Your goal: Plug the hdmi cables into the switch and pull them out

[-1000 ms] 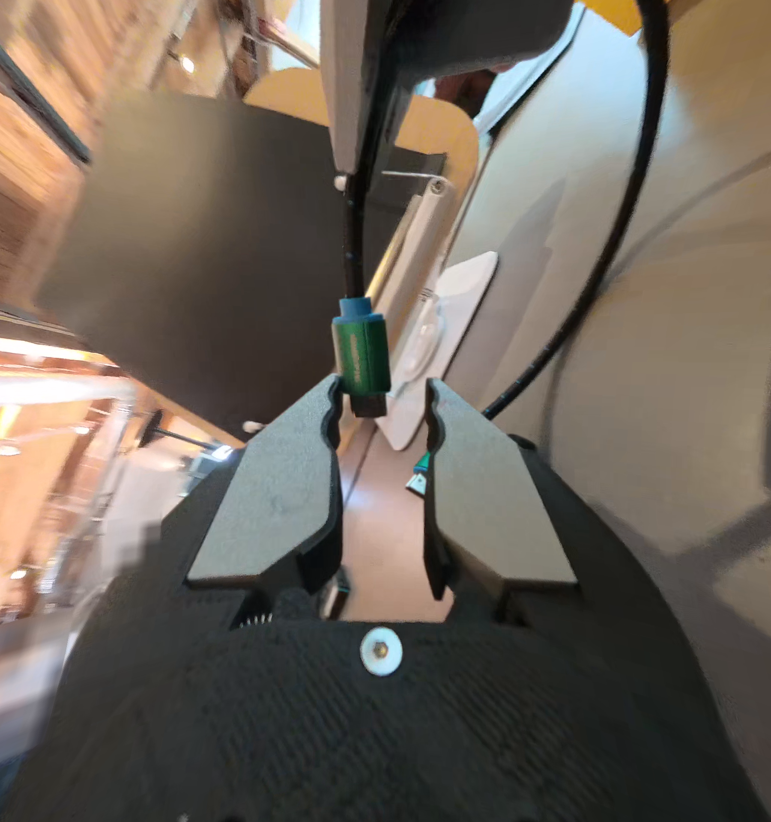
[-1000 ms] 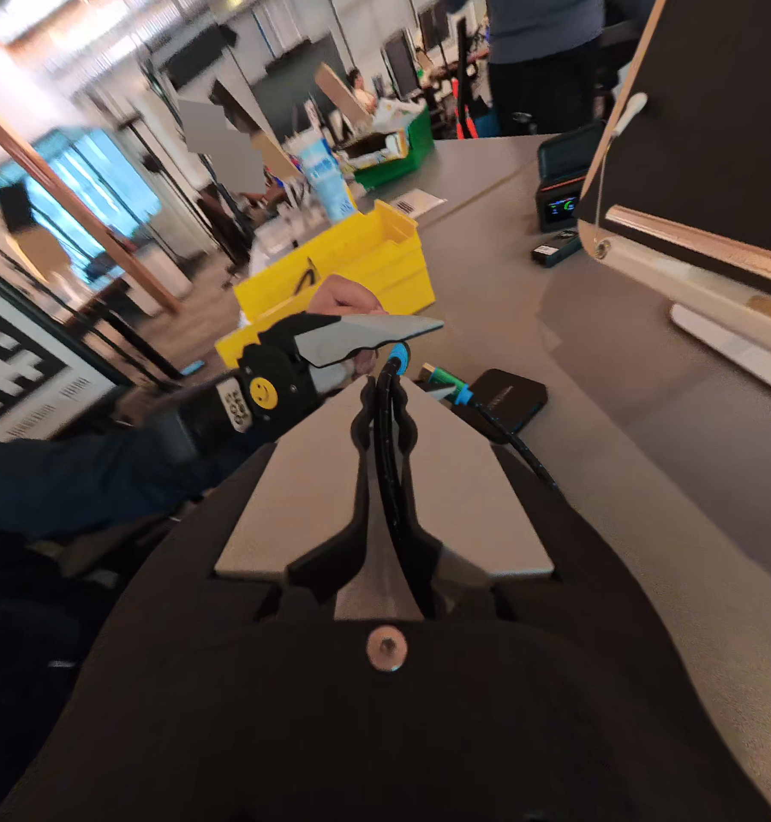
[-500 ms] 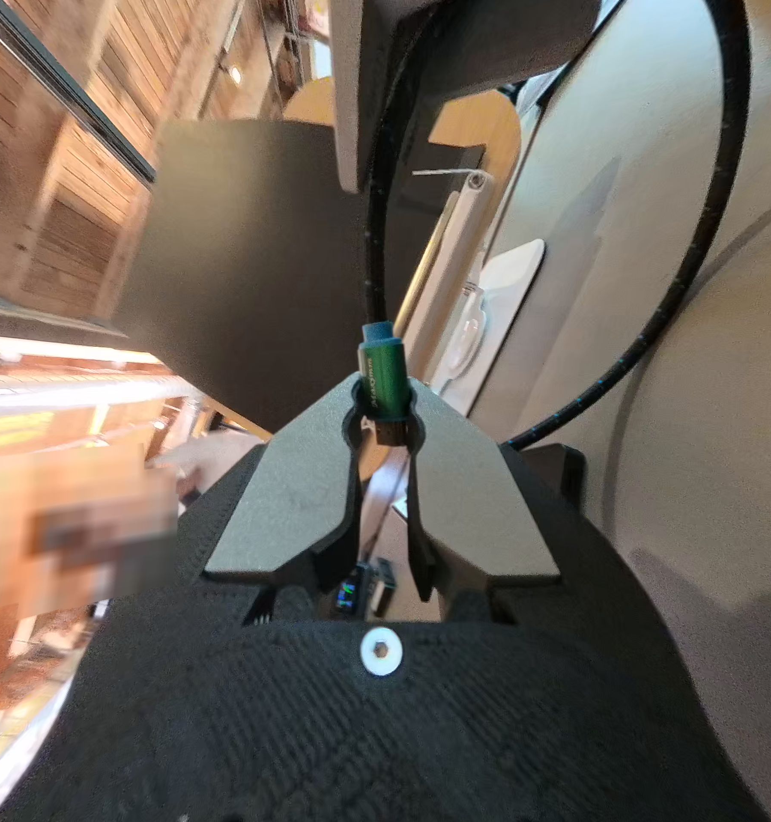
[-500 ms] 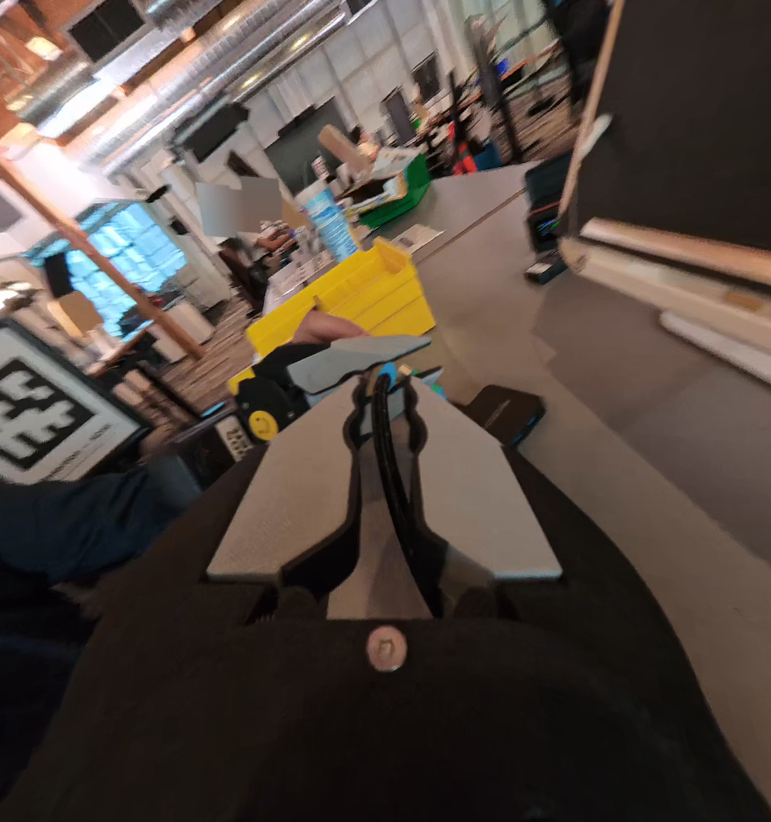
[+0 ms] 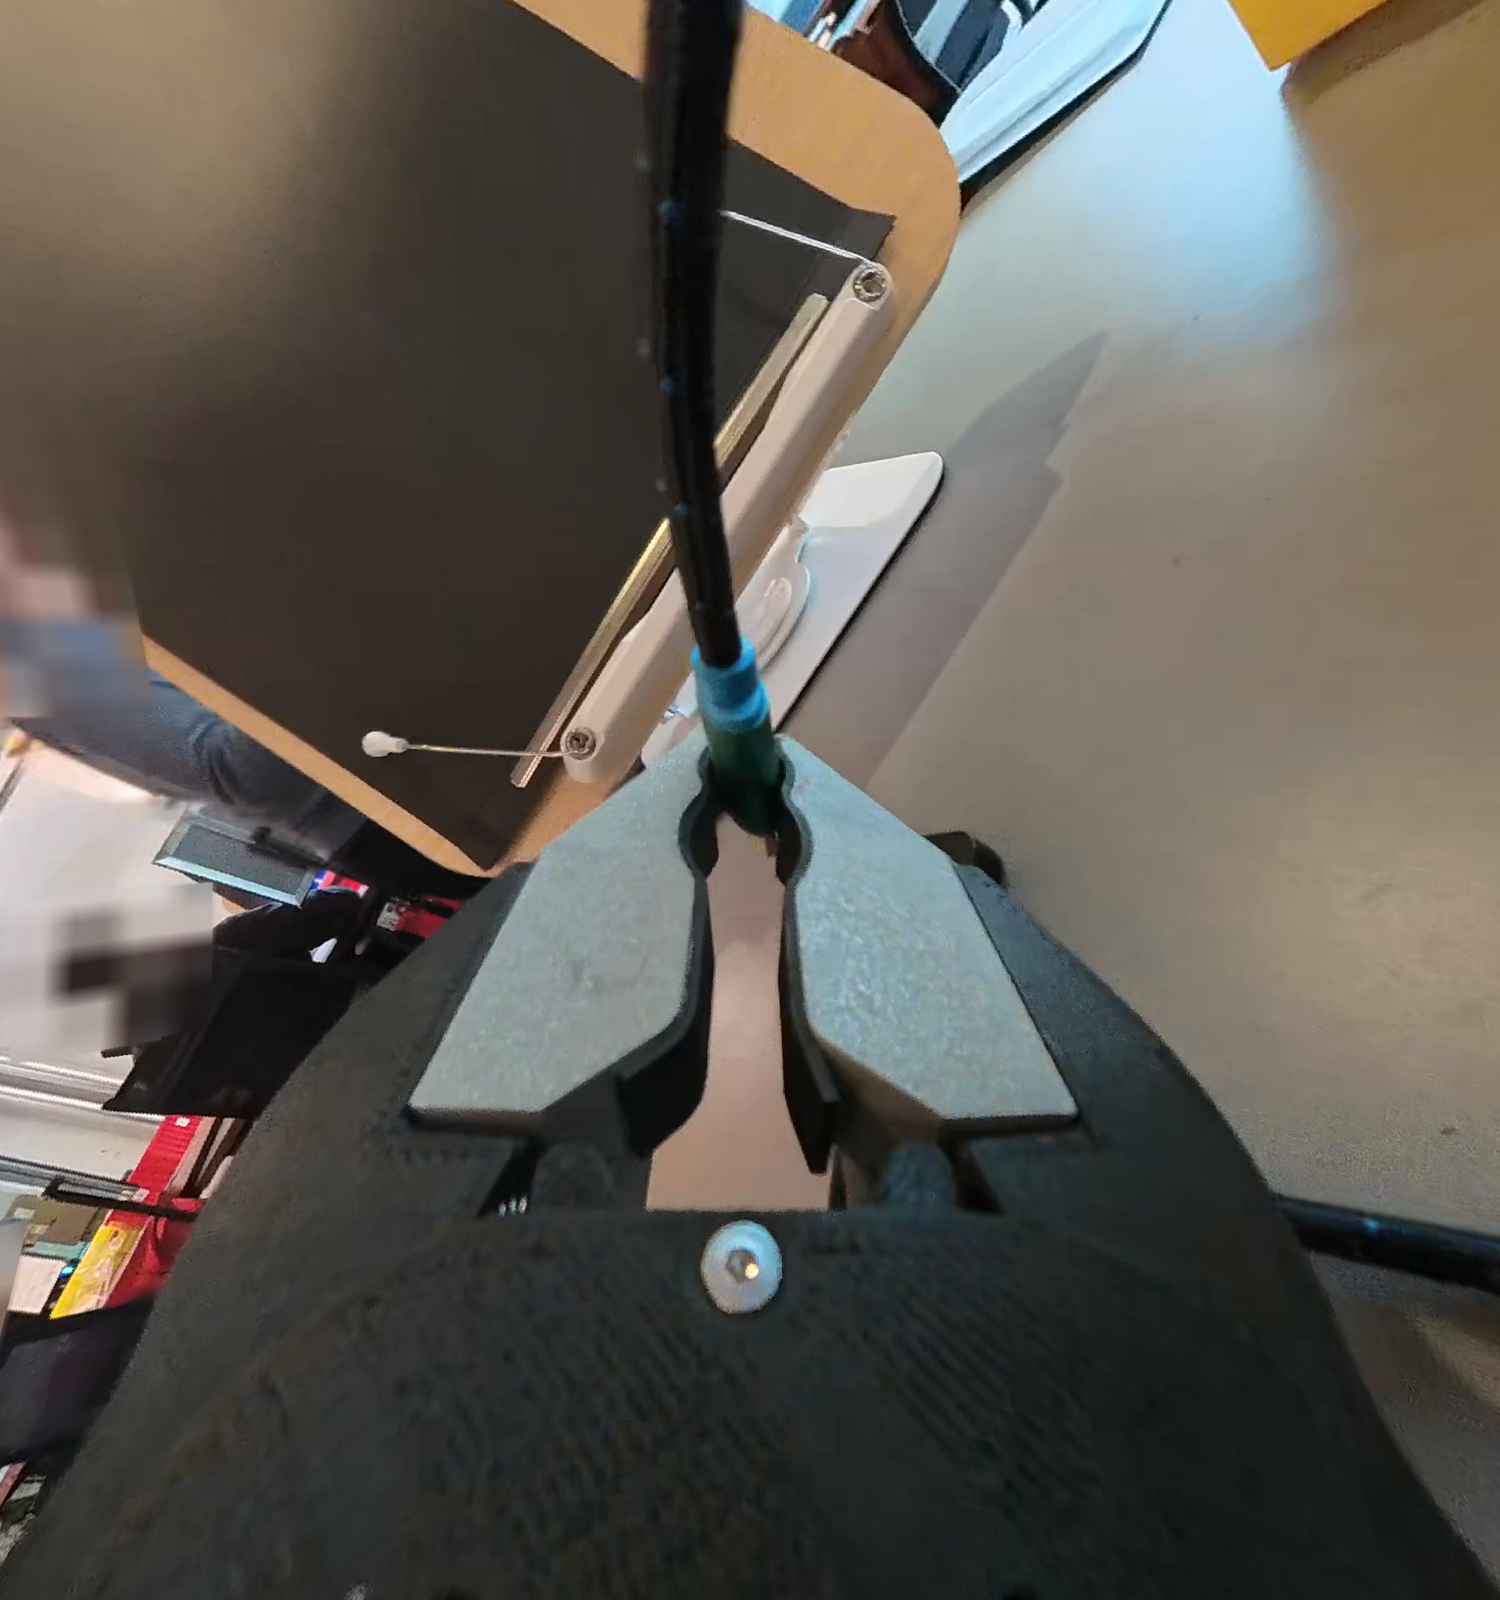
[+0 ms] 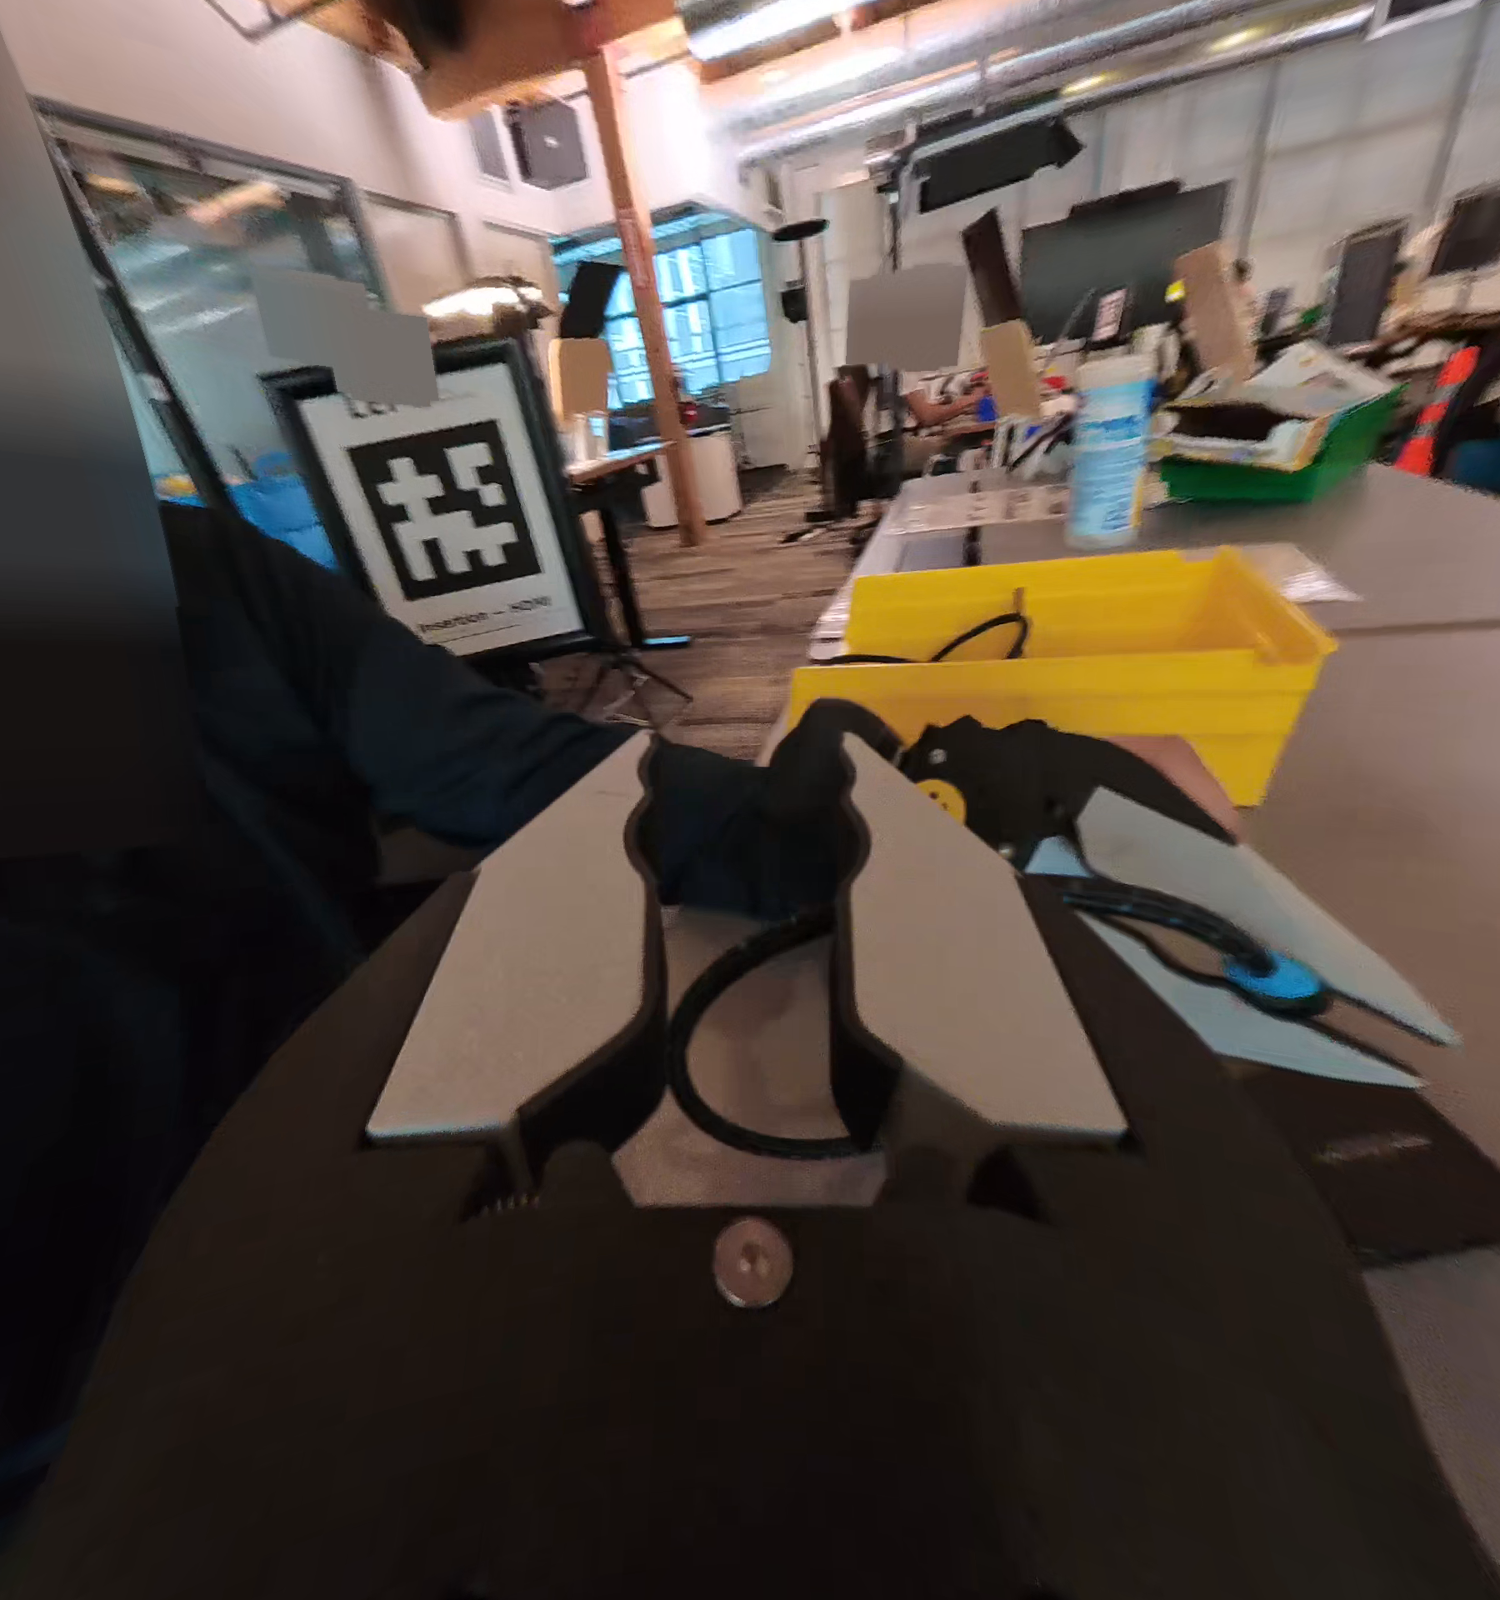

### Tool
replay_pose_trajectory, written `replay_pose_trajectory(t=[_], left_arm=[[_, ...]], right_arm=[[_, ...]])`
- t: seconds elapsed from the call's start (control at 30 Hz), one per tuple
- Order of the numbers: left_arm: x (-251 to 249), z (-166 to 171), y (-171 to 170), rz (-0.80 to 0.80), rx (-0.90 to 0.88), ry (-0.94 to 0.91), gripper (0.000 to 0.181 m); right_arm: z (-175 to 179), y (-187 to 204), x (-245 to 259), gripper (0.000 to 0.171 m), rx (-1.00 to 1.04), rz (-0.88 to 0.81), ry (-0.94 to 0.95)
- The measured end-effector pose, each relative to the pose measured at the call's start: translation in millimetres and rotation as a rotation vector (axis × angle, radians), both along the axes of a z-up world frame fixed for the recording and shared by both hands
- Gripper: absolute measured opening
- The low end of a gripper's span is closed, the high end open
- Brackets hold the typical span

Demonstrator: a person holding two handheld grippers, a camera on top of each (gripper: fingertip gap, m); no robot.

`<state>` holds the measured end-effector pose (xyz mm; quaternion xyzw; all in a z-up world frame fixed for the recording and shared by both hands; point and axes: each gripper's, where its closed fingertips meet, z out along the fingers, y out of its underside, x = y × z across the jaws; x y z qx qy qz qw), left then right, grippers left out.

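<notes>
Above the table [image 5: 1249, 606], left gripper [image 5: 748, 801] clamped on green plug [image 5: 742, 762]; right gripper [image 6: 751, 796] now spread, cable [image 6: 729, 1039] freed.

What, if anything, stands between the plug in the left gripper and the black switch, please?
Nothing visible does. The left gripper is shut on the green plug. In the right wrist view the plug is close to the black switch, with no object between them. The port itself is hidden.

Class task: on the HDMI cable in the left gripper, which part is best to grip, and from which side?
Probably the green plug body, as the left gripper has it: fingers on its sides, behind the blue collar. The body looks rigid; the black cord bends.
</notes>
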<state>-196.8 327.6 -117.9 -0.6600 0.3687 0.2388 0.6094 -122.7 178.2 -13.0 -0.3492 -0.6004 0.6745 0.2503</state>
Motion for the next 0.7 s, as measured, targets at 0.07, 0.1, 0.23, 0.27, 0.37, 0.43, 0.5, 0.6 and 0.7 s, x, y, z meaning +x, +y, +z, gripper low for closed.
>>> replay_pose_trajectory(t=[0.07,0.1,0.23,0.27,0.37,0.43,0.5,0.6,0.7], left_arm=[[0,-1,0,0.006,0.001,0.029,0.006],[-1,-2,0,0.009,0.0,0.041,0.006],[-11,-10,5,0.068,-0.033,0.078,0.006],[-14,-12,6,0.082,-0.045,0.074,0.006],[-24,-20,9,0.12,-0.099,0.034,0.006],[-28,-25,9,0.124,-0.15,-0.012,0.006],[-32,-28,8,0.12,-0.185,-0.045,0.006],[-37,-28,6,0.109,-0.213,-0.097,0.006],[-28,-28,1,0.05,-0.256,-0.152,0.005]], right_arm=[[-1,5,-4,0.045,0.07,-0.086,0.021],[-3,7,-4,0.044,0.102,-0.111,0.021],[12,-10,10,0.042,0.078,-0.016,0.097],[13,-19,15,0.035,0.077,0.034,0.091],[-21,-31,13,0.015,0.174,0.08,-0.104],[-51,-4,-10,0.0,0.236,-0.105,-0.247],[-72,19,-21,0.0,0.216,-0.197,-0.373],[-100,69,-24,0.0,0.292,-0.445,-0.511],[-121,134,-7,0.0,0.469,-0.776,-0.632]])
